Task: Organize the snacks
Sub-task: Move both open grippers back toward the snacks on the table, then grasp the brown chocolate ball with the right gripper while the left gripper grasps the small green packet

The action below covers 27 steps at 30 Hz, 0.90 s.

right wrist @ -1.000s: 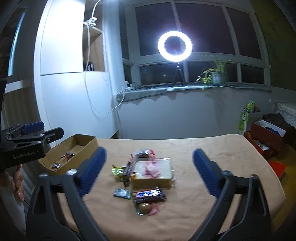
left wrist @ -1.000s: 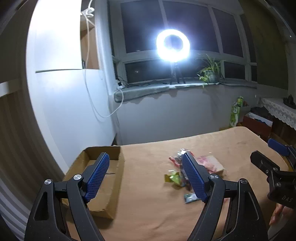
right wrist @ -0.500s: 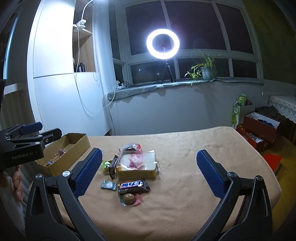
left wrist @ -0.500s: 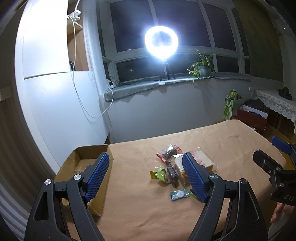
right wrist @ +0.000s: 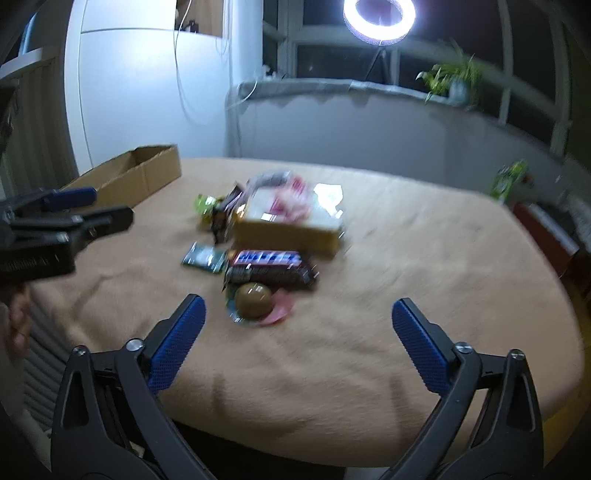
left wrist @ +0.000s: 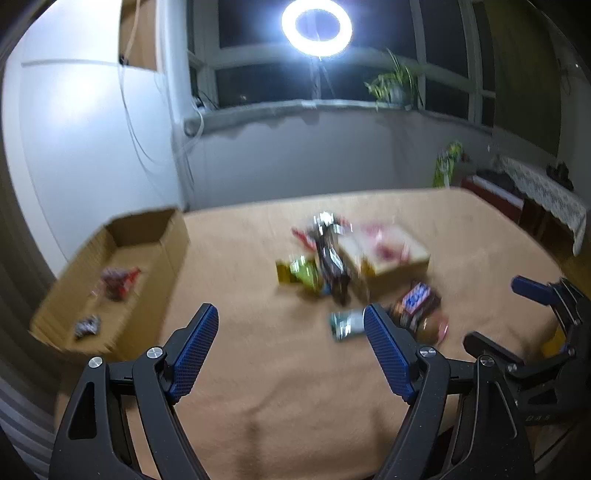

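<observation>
A pile of snacks lies mid-table: a bagged bread loaf (right wrist: 291, 221), a dark chocolate bar (right wrist: 271, 267), a round brown sweet in clear wrap (right wrist: 255, 301), a small teal packet (right wrist: 205, 258) and a green packet (left wrist: 303, 273). On the left stands an open cardboard box (left wrist: 110, 280) with a few small wrapped snacks inside. My left gripper (left wrist: 290, 345) hangs open over bare cloth short of the pile. My right gripper (right wrist: 297, 328) is wide, its jaws closing slightly, with nothing between them; the round sweet lies just beyond it.
A tan cloth (right wrist: 406, 258) covers the table. Behind are a ring light (left wrist: 316, 26), a windowsill with a potted plant (left wrist: 393, 85), and a white cabinet (left wrist: 92, 129). Boxes and a lace-covered side table (left wrist: 543, 192) stand to the right.
Both grippers have dropped toward the table and tilted downward, so the snack pile looks closer and larger. The right jaws have narrowed a little.
</observation>
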Motion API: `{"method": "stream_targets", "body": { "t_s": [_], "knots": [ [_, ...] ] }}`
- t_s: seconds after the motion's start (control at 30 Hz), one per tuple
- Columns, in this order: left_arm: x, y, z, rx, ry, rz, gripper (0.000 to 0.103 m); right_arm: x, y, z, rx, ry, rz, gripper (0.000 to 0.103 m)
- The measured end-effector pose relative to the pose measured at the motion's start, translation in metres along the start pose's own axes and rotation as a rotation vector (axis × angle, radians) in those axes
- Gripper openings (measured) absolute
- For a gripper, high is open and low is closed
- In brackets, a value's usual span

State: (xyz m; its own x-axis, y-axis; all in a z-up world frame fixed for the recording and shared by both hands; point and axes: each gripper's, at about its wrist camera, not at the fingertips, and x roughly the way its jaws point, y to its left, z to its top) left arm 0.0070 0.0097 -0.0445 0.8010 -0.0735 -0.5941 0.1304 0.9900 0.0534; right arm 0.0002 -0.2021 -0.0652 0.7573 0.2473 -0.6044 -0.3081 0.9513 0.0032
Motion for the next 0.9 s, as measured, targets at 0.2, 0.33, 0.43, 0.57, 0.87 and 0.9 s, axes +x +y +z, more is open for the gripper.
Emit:
{"method": "stream_targets", "body": {
  "t_s": [0.2,0.33,0.43,0.57,0.87,0.9],
  "knots": [
    [0.039,-0.001,-0.02,-0.03,0.078,-0.062,0.081,0.03,0.0,-0.011,0.009,0.06,0.048,0.085],
    [0.054,-0.005,-0.02,-0.053,0.085,-0.124,0.081,0.041,0.007,-0.013,-0.018,0.05,0.06,0.082],
    [0.061,-0.015,-0.015,-0.011,0.061,-0.153,0.081,0.046,0.012,-0.01,-0.052,0.038,0.063,0.071],
    [0.072,-0.024,-0.011,0.03,0.074,-0.201,0.08,0.049,0.013,-0.007,-0.061,0.029,0.082,0.05],
    [0.081,-0.031,-0.008,0.056,0.105,-0.227,0.022,0.041,-0.001,-0.007,-0.016,0.017,0.119,0.037],
    [0.081,-0.029,-0.008,0.044,0.104,-0.229,0.013,0.04,-0.001,-0.007,-0.012,0.014,0.117,0.037]
  ]
}}
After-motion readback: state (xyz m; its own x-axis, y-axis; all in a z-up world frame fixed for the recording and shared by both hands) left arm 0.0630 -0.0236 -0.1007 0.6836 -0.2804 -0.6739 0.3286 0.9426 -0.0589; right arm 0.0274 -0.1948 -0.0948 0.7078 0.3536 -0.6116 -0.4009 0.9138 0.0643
